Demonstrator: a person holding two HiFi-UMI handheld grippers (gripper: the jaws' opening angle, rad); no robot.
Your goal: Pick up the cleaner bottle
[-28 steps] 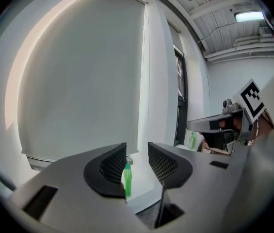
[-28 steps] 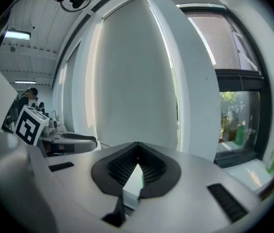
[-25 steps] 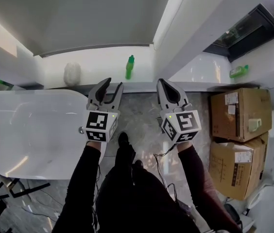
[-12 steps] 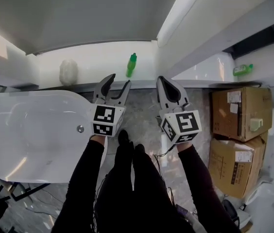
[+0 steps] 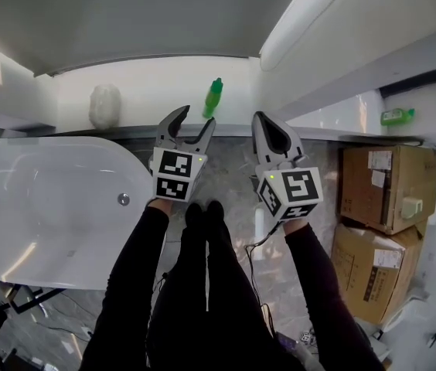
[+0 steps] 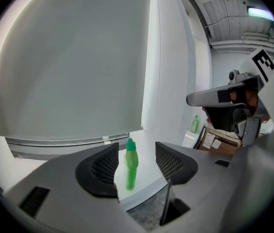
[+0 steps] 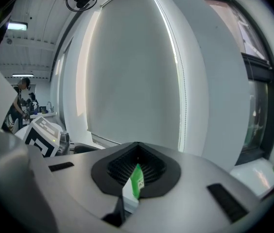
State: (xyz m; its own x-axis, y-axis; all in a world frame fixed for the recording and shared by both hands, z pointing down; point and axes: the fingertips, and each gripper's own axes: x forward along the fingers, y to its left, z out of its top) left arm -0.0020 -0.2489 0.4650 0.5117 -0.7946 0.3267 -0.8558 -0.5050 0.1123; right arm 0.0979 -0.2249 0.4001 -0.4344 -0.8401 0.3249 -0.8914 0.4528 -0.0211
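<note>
Standing upright on the white ledge (image 5: 148,91), the cleaner bottle (image 6: 130,165) is ahead of the left gripper (image 5: 195,117), in line with the gap between its fingers and not touched by them. These fingers are wide apart and opening, with nothing pressed between them. Bare ledge lies free on both sides of the bottle. The ledge's front edge runs just under the fingertips. The right gripper (image 5: 268,130) has its fingers together; the green sliver in their slit is probably the bottle farther ahead.

Left gripper (image 5: 195,119) points forward, jaws opening wide with nothing between them; right gripper (image 5: 263,120) sits alongside, jaws together.
</note>
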